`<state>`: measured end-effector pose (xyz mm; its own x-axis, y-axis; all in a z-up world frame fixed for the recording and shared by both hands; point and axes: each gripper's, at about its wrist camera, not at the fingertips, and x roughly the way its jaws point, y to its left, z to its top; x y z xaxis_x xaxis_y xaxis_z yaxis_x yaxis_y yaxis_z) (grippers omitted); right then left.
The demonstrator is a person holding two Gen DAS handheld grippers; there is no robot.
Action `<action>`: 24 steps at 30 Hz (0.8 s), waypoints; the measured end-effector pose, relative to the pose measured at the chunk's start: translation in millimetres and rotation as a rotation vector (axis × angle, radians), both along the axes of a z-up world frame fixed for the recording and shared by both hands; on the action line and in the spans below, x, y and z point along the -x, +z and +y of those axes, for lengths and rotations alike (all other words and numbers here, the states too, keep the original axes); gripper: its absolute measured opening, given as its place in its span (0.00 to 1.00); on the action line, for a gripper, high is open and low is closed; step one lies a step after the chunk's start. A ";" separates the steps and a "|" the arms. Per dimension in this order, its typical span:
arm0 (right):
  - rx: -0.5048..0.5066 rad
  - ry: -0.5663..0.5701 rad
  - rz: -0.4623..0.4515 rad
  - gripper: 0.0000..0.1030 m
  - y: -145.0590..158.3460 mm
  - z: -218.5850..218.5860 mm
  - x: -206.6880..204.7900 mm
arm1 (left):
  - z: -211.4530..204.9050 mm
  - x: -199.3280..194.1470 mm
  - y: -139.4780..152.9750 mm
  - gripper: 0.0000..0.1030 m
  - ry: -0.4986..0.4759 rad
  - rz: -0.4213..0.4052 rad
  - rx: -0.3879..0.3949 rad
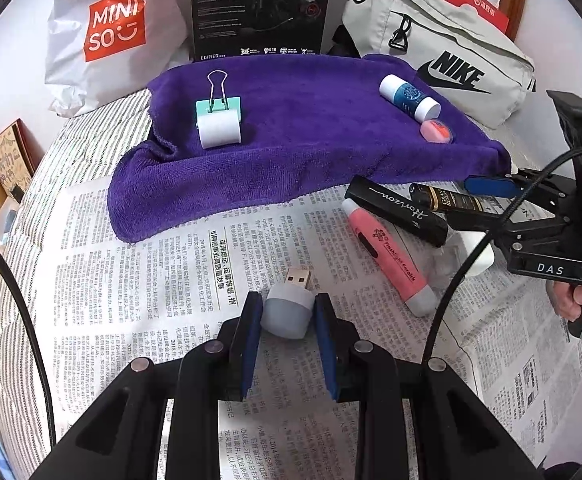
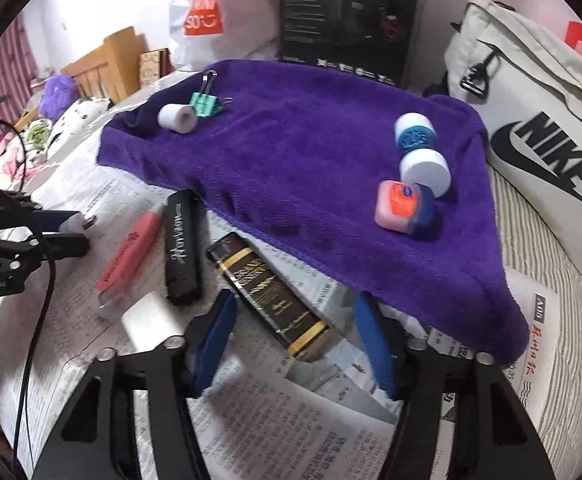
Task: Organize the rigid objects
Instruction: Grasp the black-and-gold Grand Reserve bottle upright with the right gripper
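My left gripper point(image 1: 288, 314) is shut on a small white USB plug light point(image 1: 289, 308), held just above the newspaper point(image 1: 139, 280). My right gripper point(image 2: 295, 338) stands open astride a dark brown tube with gold bands point(image 2: 267, 284); its pads do not touch the tube. Beside the tube lie a black Horizon case point(image 2: 183, 248), a pink highlighter point(image 2: 129, 256) and a white block point(image 2: 151, 322). On the purple towel point(image 2: 303, 168) sit a teal binder clip point(image 2: 203, 102), a white roll point(image 2: 177, 118), a blue glue stick point(image 2: 421, 152) and a small pink jar point(image 2: 401, 208).
A grey Nike bag point(image 1: 439, 52) lies right of the towel. A black Edifier box point(image 1: 259, 8) and a white Miniso bag point(image 1: 107, 32) stand behind it. A striped cover point(image 1: 91, 132) shows under the newspaper. Cardboard boxes point(image 1: 7, 160) stand at the far left.
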<state>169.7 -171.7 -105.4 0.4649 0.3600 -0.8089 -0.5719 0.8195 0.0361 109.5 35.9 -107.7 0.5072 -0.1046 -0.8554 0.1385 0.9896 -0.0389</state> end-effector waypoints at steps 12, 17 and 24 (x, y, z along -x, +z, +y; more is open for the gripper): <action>-0.044 -0.036 0.075 0.31 3.8 -24.5 10.3 | 1.9 -1.0 0.0 0.25 0.002 0.006 0.019; -0.030 -0.008 0.060 0.36 3.4 -13.8 -1.3 | 2.6 -0.4 0.3 0.25 0.001 0.006 0.020; -0.015 -0.032 0.078 0.35 4.6 -9.4 -4.4 | 3.1 -0.6 0.1 0.25 -0.002 0.009 0.027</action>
